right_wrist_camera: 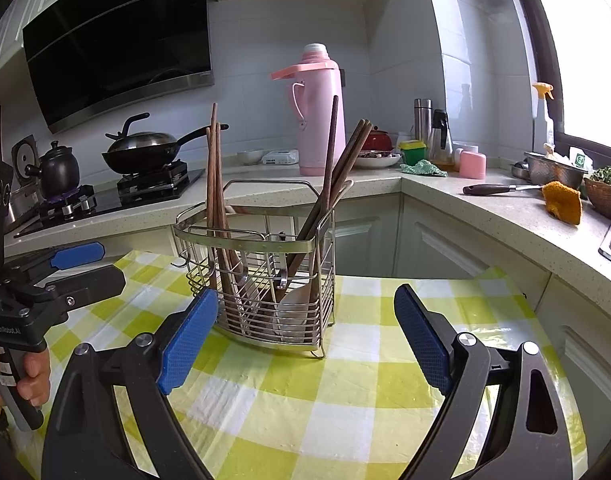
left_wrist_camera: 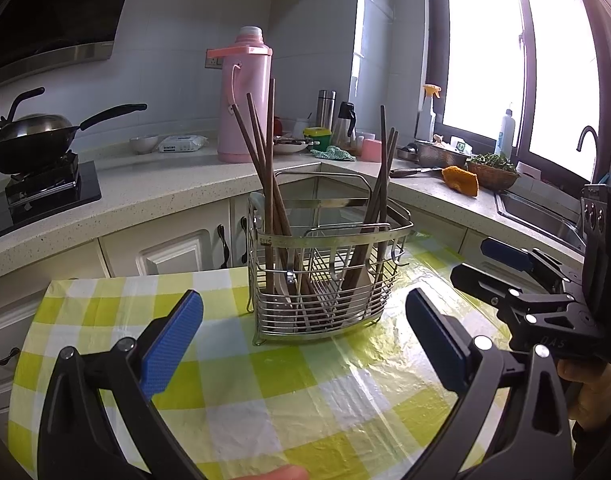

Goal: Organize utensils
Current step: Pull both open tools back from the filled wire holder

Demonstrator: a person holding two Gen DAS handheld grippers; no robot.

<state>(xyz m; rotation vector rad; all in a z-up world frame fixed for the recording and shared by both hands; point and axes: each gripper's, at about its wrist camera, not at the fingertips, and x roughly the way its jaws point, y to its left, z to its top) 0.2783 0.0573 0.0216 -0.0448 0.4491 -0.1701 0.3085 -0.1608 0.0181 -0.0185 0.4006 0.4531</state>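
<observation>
A steel wire utensil basket (left_wrist_camera: 325,280) (right_wrist_camera: 261,280) stands on the green-and-white checked tablecloth (left_wrist_camera: 265,392) (right_wrist_camera: 305,392). Several brown wooden chopsticks (left_wrist_camera: 265,160) (right_wrist_camera: 215,184) lean upright in its two end compartments, and a pale spoon (right_wrist_camera: 297,304) lies low inside. My left gripper (left_wrist_camera: 303,340) hangs open just in front of the basket, nothing between its blue pads. My right gripper (right_wrist_camera: 305,332) is also open and empty, close to the basket's front. Each gripper shows in the other's view: the right gripper (left_wrist_camera: 501,264) at the right edge, the left gripper (right_wrist_camera: 81,264) at the left edge.
Behind the table runs an L-shaped counter (left_wrist_camera: 165,192) with a pink thermos (left_wrist_camera: 245,96) (right_wrist_camera: 319,112), a wok on the hob (left_wrist_camera: 29,140) (right_wrist_camera: 145,152), a black kettle (right_wrist_camera: 59,170), bottles, an orange cloth (left_wrist_camera: 461,180) (right_wrist_camera: 561,200), a knife (right_wrist_camera: 493,189) and a sink (left_wrist_camera: 537,216). Hands (right_wrist_camera: 21,376) hold the grips.
</observation>
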